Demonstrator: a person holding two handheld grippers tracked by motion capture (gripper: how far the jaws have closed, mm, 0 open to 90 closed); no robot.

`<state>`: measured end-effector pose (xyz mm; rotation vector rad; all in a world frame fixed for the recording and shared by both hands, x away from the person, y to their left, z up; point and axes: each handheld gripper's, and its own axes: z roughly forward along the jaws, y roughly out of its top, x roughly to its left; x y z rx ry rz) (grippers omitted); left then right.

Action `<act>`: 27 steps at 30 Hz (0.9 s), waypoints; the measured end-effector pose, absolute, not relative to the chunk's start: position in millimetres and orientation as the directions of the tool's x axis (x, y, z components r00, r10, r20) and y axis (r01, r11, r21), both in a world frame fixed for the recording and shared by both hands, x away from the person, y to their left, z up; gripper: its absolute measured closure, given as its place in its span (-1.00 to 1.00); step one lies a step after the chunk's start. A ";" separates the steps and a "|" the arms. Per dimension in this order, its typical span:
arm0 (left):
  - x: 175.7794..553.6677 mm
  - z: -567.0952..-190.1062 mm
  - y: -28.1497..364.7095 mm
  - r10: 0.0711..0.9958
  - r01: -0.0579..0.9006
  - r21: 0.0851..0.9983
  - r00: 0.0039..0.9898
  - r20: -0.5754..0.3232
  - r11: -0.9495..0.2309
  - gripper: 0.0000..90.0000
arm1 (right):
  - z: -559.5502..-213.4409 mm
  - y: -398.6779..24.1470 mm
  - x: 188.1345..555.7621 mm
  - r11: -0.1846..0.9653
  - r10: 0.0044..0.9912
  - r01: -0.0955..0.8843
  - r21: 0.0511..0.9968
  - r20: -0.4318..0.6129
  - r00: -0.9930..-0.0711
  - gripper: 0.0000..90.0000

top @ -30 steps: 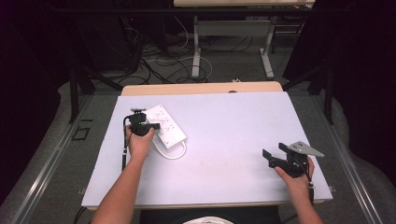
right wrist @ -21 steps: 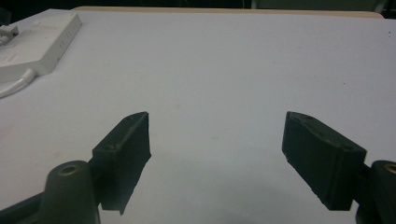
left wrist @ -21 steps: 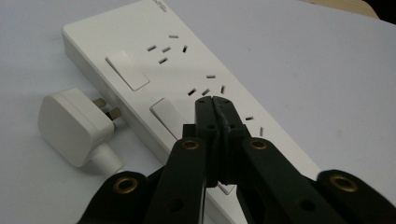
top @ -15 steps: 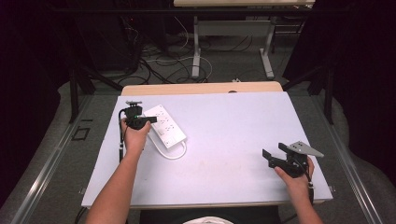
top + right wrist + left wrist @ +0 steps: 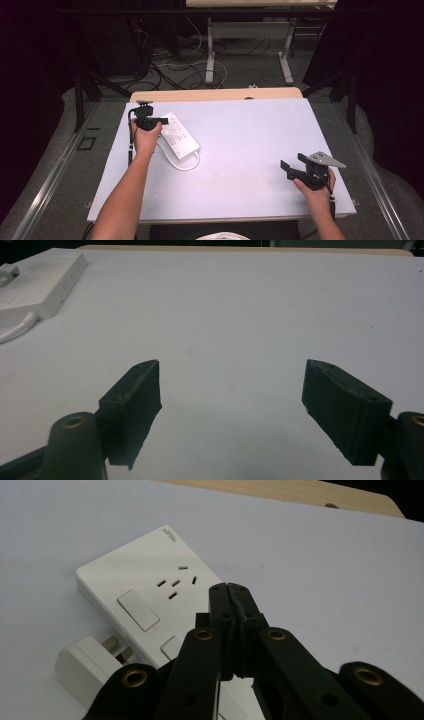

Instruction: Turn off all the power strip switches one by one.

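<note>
White tabletop (image 5: 250, 150) takes up most of the scene, and the thing being worked on is the white power strip (image 5: 177, 134), lying flat toward the far left part of it with its cord (image 5: 182, 165) looping off the near end. Hard plastic shell, so I'd guess it's stiff, fairly light and a bit slick on that smooth top face, meaning it'll probably skid on the table if you push it rather than pinch it. Best bet for a hold looks like across the two long side edges, not the flat top, and definitely not the cord, since that's soft and would just let the body swing. In the left gripper view a white plug (image 5: 90, 667) lies right against the strip's near corner, pins pointing at it, so that's a smaller, chunkier piece you could pinch by its sides. Left gripper (image 5: 231, 587) hovers over the strip's sockets with jaws clenched together on nothing. Right gripper (image 5: 287, 169) sits well apart near the right front edge, jaws spread wide, nothing between them.
</note>
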<state>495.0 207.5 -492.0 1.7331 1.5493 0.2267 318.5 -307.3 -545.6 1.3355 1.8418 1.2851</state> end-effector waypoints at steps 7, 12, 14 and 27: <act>500.9 -500.3 207.6 0.903 0.790 0.611 0.224 -0.366 0.052 1.00 | -547.1 -305.8 319.4 0.053 0.920 0.431 0.901 0.123 -0.371 -0.49; 502.6 -504.1 208.9 0.903 0.805 0.591 0.213 -0.373 0.054 1.00 | -547.5 -304.6 320.0 0.055 0.918 0.431 0.901 0.124 -0.377 -0.49; 502.5 -505.0 208.3 0.905 0.808 0.588 0.213 -0.367 0.048 1.00 | -547.7 -304.2 320.0 0.053 0.918 0.432 0.900 0.126 -0.376 -0.49; 501.9 -520.3 213.1 0.917 0.820 0.569 0.183 -0.355 0.057 1.00 | -547.8 -305.0 320.3 0.051 0.917 0.432 0.901 0.129 -0.377 -0.49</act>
